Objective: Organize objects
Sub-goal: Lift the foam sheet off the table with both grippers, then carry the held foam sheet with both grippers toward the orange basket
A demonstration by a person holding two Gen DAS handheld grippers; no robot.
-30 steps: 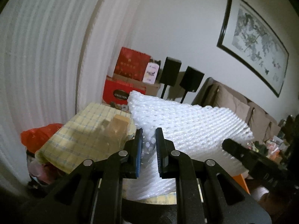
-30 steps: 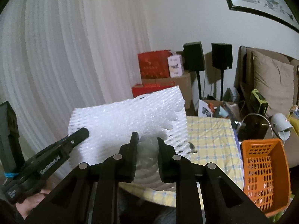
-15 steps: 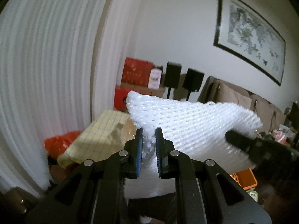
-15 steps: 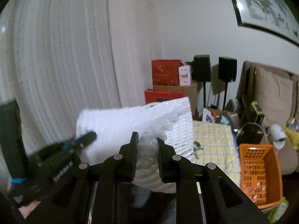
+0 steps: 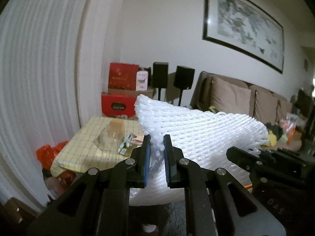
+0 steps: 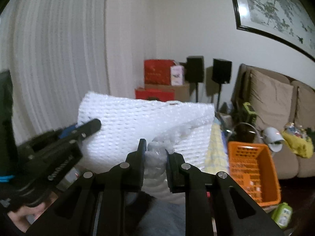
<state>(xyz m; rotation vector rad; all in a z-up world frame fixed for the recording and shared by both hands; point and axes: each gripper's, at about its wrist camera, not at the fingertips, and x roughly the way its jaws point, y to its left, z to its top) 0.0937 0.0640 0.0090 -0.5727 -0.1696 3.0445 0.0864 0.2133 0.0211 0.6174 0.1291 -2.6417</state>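
Two claws grip one white foam-net sheet [image 5: 198,135] and hold it up in the air, in front of the yellow checked surface [image 5: 78,147]. Left claw [image 5: 157,153] is clenched on the sheet's near left corner; right claw [image 6: 155,157] is clenched on a bunched fold at its other end. An orange basket [image 6: 254,173] sits right of the sheet.

Not much readable here tbh. Lower right of the left wrist view, the right gripper [image 5: 234,153] has embossed letters that look like "DAS". In the right wrist view, lower left, there's white print on the left gripper [image 6: 94,124], too blurred to read. The red box [image 5: 118,106] has an illegible oval label.
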